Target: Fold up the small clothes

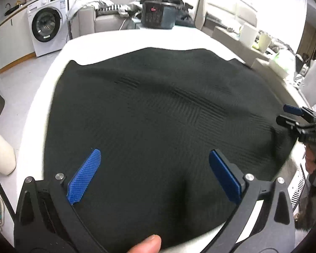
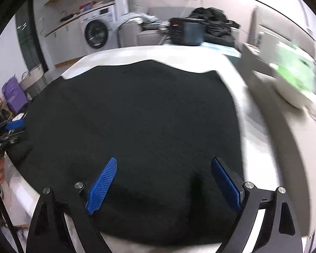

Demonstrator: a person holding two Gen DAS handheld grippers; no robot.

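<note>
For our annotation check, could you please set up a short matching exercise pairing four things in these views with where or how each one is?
Things:
1. black garment
2. washing machine
3. left gripper
4. dark appliance with red display

Places or states:
A. at the far end of the white table
B. spread flat over the table
C. on the floor, far left, under a counter
D. jaws wide apart above the cloth's near edge, gripping nothing

Pairs: 1-B, 2-C, 3-D, 4-A
</note>
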